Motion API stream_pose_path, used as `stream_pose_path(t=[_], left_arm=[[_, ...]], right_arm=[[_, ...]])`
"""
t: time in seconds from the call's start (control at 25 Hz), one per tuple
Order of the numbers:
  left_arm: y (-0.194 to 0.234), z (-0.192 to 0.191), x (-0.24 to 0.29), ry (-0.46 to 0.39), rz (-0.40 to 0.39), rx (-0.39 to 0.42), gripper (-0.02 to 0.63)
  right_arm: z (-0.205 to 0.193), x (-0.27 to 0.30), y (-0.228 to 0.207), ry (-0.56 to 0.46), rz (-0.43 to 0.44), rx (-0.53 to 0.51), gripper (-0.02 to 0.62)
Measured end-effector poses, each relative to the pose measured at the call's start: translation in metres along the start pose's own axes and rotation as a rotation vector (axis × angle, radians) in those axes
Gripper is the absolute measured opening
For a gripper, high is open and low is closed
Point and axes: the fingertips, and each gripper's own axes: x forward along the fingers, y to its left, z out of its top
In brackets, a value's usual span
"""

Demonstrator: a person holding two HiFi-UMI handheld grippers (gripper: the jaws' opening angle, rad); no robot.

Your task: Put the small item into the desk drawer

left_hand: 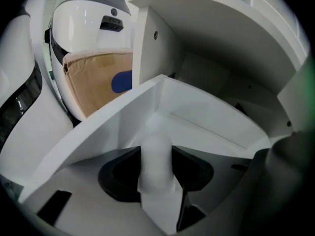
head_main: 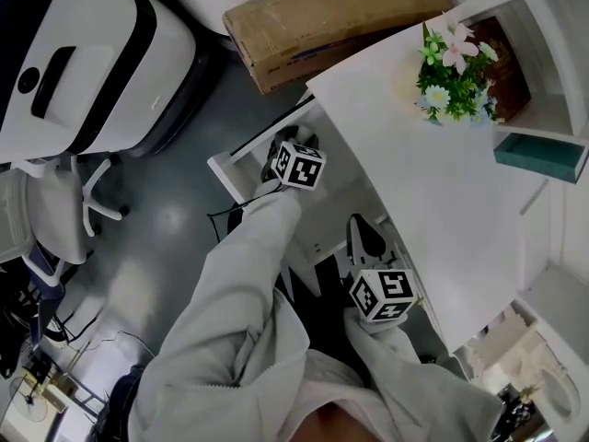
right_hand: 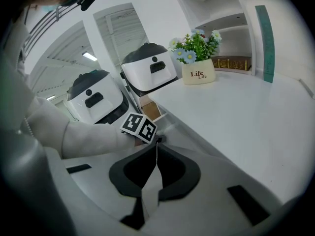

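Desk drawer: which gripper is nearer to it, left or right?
Left. The left gripper is right at the open drawer, jaws closed on a small white item. The right gripper hangs apart, farther along the desk front, jaws together.

The left tongs (head_main: 281, 150) reach forward and away from the body on a stretched left arm (head_main: 244, 274) in a pale sleeve, their jaws clamped on a small item (left_hand: 156, 156) that stands upright between them. The right tongs (head_main: 361, 228) sit nearer the body on a bent right arm (head_main: 405, 376), pointing forward, with the jaws pressed together and nothing between them.
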Motion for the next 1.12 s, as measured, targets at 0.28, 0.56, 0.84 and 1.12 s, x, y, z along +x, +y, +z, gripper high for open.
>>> stream_pose_path(t=[0.28, 0.56, 0.84, 1.12], left_arm=[[0.002, -0.003, 0.002, -0.035, 0.029, 0.018, 0.187], [0.002, -0.004, 0.002, -0.037, 0.03, 0.028, 0.188], [0.0, -0.002, 0.001, -0.039, 0.008, -0.045, 0.246], [-0.006, 0.003, -0.014, -0.051, 0.013, -0.124, 0.348]], right_arm=[[-0.004, 0.0, 0.002, 0.01, 0.002, -0.002, 0.032], [-0.004, -0.001, 0.004, 0.006, 0.009, -0.006, 0.034], [-0.003, -0.008, 0.001, -0.011, 0.007, -0.002, 0.032], [0.002, -0.012, 0.002, -0.043, 0.024, -0.006, 0.034]])
